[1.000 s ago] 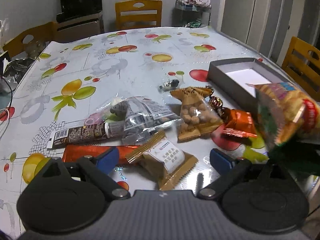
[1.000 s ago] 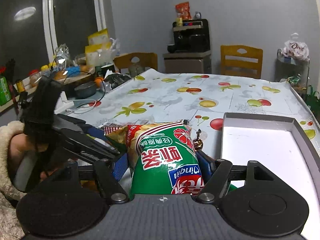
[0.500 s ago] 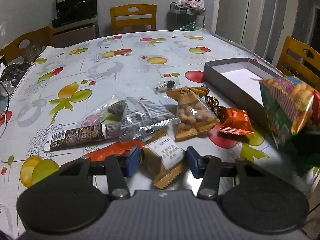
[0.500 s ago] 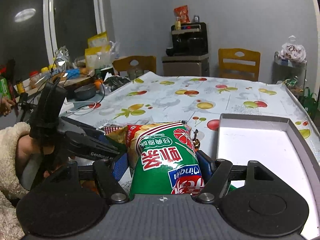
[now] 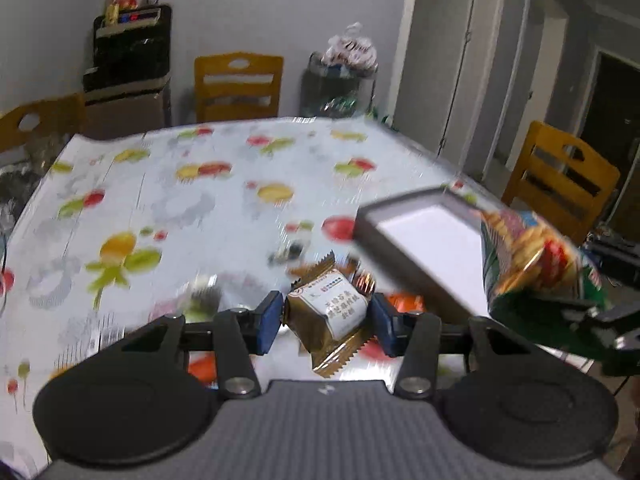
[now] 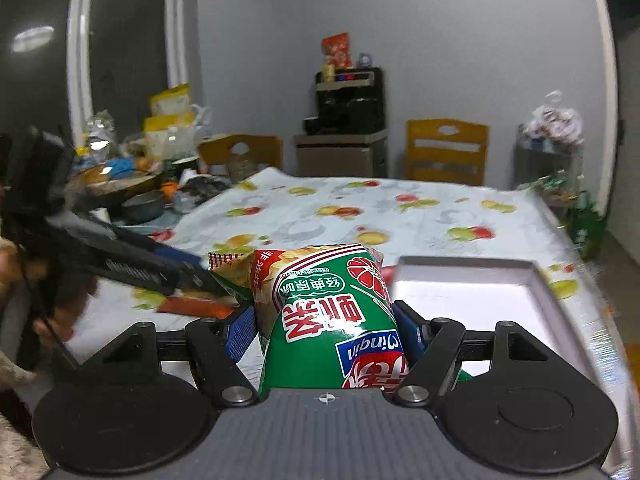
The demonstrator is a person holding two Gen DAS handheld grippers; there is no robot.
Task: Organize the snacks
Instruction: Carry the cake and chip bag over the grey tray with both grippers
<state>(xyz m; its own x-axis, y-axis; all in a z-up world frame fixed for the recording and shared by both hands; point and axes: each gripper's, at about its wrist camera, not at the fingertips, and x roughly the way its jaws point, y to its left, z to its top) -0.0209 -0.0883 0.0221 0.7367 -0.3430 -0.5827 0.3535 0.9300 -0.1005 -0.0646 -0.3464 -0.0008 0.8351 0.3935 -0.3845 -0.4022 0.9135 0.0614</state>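
Both tongs grip snacks: left [image 5: 326, 322] a tilted brown packet [image 5: 328, 316], right [image 6: 326, 330] an upside-down chip bag [image 6: 332, 320].

The left wrist camera sits just behind the left tongs [image 5: 326, 322] and looks forward and down over the desk [image 5: 168, 200]. It is close to the tongs and high above the desk top. It faces a yellow chair [image 5: 239, 86] and the grey wall. The right wrist camera sits just behind the right tongs [image 6: 326, 330] and looks forward, less steeply. Both views show the desk, the grey box [image 5: 416, 252] [image 6: 466, 284], the green chip bag [image 5: 532, 264] [image 6: 332, 312] and the black machine [image 5: 130, 52] [image 6: 350, 98]. The right view also shows the left tongs from the side.
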